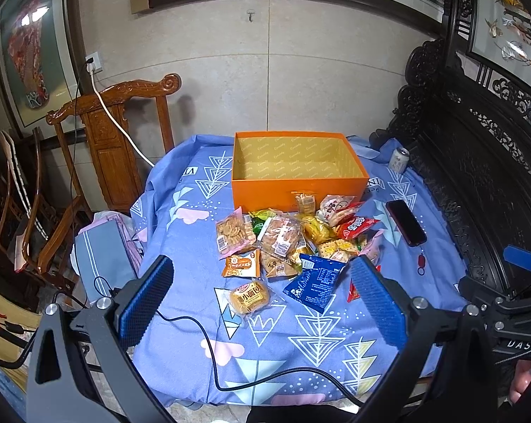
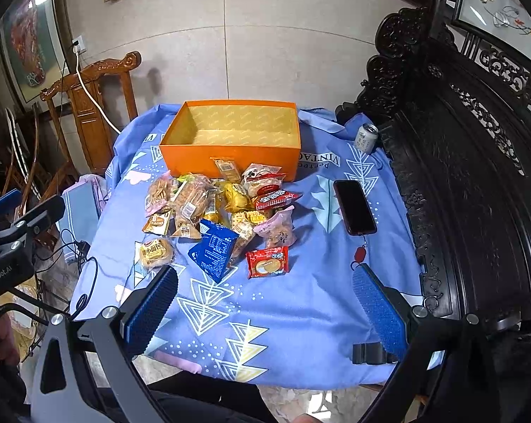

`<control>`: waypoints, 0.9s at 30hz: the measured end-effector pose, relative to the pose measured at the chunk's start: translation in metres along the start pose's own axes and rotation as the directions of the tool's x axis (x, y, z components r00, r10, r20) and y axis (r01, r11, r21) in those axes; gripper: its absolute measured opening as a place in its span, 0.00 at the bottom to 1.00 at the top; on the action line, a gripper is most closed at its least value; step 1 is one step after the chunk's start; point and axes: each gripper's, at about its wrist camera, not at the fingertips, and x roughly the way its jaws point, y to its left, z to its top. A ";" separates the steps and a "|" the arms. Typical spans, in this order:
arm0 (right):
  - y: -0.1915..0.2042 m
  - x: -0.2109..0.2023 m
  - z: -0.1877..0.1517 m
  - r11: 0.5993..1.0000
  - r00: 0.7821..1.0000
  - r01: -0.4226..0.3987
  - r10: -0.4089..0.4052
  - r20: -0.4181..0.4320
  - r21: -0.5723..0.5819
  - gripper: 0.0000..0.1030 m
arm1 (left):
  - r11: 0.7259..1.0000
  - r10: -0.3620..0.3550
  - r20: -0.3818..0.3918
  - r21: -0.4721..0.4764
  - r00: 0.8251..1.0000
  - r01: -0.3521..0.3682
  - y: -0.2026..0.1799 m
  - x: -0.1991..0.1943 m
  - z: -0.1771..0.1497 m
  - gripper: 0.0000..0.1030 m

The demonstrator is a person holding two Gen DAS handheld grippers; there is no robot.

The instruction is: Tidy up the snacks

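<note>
Light, crinkly, slippery snack packets (image 1: 286, 239) heaped on blue-clothed table (image 1: 180, 239) before empty orange cardboard box (image 1: 297, 179). Biscuits probably fragile; pinch sealed edges. Left gripper (image 1: 261, 303) and right gripper (image 2: 265, 310) spread wide, empty.

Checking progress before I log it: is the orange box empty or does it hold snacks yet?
Empty. The orange box shows only its bare yellow lining; the snack packets all lie on the cloth before it.

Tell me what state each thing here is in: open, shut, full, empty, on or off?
Orange box: open, no lid on it, nothing inside.
Snack packets: sealed, piled on the cloth in front of the box.
Phone: screen dark, lying flat.
Drink can: upright; whether opened, cannot tell.
Left gripper: jaws wide open, holding nothing.
Right gripper: jaws wide open, holding nothing.
</note>
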 end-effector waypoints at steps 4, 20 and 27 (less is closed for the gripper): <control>-0.002 0.001 0.001 1.000 1.000 -0.001 0.001 -0.004 -0.001 0.97 | 1.000 0.001 -0.002 0.001 1.000 -0.001 -0.002 0.001 0.000 0.96; -0.001 0.006 -0.002 1.000 1.000 0.001 -0.001 -0.010 0.000 0.97 | 1.000 -0.002 -0.012 0.001 1.000 0.002 -0.007 0.008 -0.004 0.96; 0.001 0.007 -0.002 1.000 1.000 0.003 -0.003 -0.011 -0.002 0.97 | 1.000 -0.001 -0.011 -0.001 1.000 0.001 -0.006 0.006 -0.003 0.96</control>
